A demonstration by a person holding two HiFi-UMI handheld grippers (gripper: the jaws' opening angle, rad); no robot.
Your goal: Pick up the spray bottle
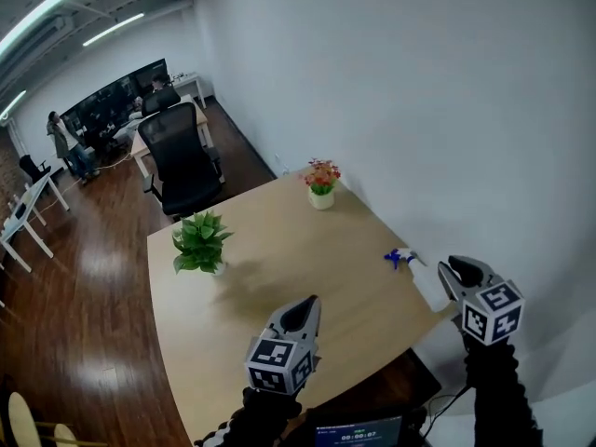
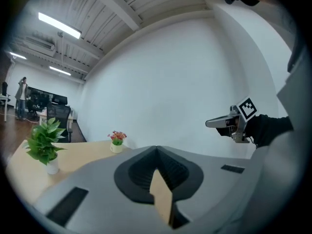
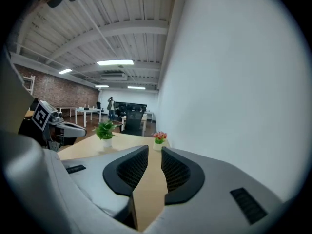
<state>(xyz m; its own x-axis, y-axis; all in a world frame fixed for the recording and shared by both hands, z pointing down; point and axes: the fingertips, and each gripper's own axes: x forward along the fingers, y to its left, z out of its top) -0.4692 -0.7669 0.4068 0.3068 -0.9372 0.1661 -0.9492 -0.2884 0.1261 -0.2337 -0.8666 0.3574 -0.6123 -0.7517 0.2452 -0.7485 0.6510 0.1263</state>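
The left tongs (image 2: pixel 157 149) are pressed together, the right tongs (image 3: pixel 150 152) a little apart (both empty). The blue spray bottle (image 1: pixel 400 258) lies on the tabletop (image 1: pixel 307 250) by the wall (image 1: pixel 419 110), near the right tongs. Farther off stand a green plant (image 1: pixel 200 240), flower pot (image 1: pixel 321 186) and black chair (image 1: pixel 182 161)

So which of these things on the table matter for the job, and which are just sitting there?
For the job: small blue-and-white plastic spray bottle; right gripper, jaws slightly apart, empty; left gripper, jaws together, empty.
Just lying about: green leafy plant in a white pot; red flowers in a pale pot; black mesh office chair.
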